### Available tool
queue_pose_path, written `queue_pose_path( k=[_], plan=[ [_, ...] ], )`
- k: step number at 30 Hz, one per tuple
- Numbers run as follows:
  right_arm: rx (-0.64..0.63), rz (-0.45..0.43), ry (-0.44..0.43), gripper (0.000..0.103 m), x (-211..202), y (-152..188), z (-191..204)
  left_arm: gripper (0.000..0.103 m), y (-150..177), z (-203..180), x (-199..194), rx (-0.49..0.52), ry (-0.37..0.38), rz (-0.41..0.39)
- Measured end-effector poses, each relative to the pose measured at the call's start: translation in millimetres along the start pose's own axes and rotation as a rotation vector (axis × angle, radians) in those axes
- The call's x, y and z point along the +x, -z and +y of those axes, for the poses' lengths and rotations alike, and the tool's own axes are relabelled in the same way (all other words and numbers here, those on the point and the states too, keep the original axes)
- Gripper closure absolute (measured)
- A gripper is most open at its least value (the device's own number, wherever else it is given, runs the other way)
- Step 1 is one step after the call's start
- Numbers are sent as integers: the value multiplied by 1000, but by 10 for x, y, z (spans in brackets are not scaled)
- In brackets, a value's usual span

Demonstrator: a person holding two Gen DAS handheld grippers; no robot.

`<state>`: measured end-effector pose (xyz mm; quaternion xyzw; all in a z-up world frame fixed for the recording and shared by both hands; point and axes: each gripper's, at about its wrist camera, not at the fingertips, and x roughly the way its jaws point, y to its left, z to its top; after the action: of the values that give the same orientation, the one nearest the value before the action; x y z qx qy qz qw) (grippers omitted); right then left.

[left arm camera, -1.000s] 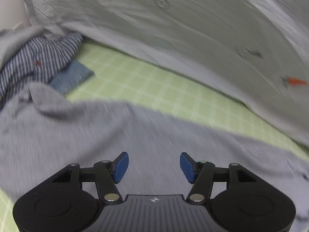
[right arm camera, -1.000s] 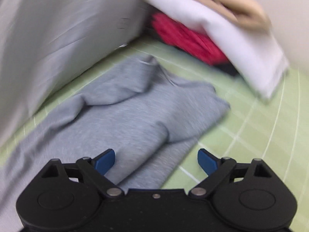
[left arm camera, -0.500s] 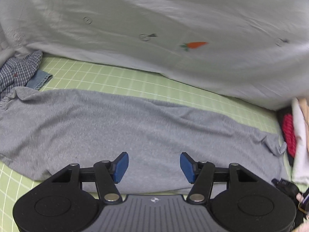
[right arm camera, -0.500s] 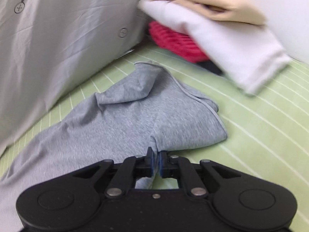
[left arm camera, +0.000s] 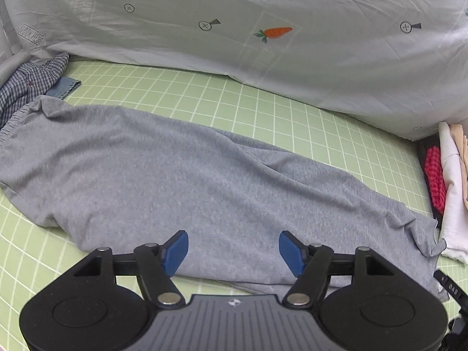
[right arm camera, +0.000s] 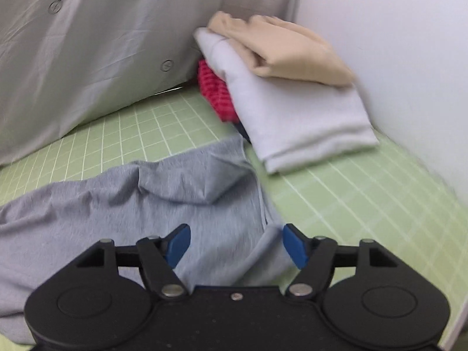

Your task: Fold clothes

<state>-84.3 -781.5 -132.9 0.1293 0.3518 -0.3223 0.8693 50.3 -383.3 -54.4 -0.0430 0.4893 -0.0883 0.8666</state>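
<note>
I see a heather-grey garment (left arm camera: 181,172) on my pale green white-gridded mat (left arm camera: 234,102), a light grey carrot-printed sheet (left arm camera: 263,14), a blue-and-white checked shirt (left arm camera: 26,79), red (right arm camera: 216,93), white (right arm camera: 292,117) and beige (right arm camera: 280,49) folded clothes, and blue gripper pads (left arm camera: 175,248).

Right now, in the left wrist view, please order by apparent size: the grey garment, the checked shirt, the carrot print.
1. Grey garment, by far the largest.
2. Checked shirt, partly cut off at the frame edge, so its full size is unsure.
3. Carrot print, smallest.
</note>
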Motion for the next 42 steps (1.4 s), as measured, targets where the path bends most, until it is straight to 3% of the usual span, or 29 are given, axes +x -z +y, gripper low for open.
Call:
queue_pose_path(
  k=[3,7,9,10,16,18,19,20,26,30,34,40,42],
  plan=[
    [-103,15,-22,32,305,-196,-53,34,-23,-128,70,6,-21,3],
    [-224,44,-115,28,707,-413,-88,34,-80,-254,165,7,-71,14],
    [-250,55,-209,66,853,-531,-121,33,-115,-295,218,2,-96,25],
    [-237,55,-237,101,922,-604,-151,33,-127,-315,244,1,-105,29],
    [-139,-61,-172,98,1124,-976,-265,33,-128,-364,375,-23,-121,73],
    [-115,-71,-144,81,1144,-1032,-283,33,-121,-375,393,-27,-116,84],
    [-116,-72,-153,65,1107,-1017,-296,33,-116,-384,392,-24,-116,85],
    [-118,-72,-162,55,1071,-1002,-310,33,-110,-396,385,-18,-118,83],
    [-44,-19,-91,24,610,-601,-325,31,-63,-352,318,-33,-112,76],
    [52,47,-20,24,295,-184,-395,31,-13,-315,264,-46,-95,74],
    [71,109,-49,25,145,127,-386,31,37,-306,207,-42,-72,70],
    [101,70,-49,36,66,200,-330,31,100,-252,74,-46,-54,46],
    [96,55,-59,45,61,182,-316,30,113,-209,39,-60,-54,38]
  ],
)
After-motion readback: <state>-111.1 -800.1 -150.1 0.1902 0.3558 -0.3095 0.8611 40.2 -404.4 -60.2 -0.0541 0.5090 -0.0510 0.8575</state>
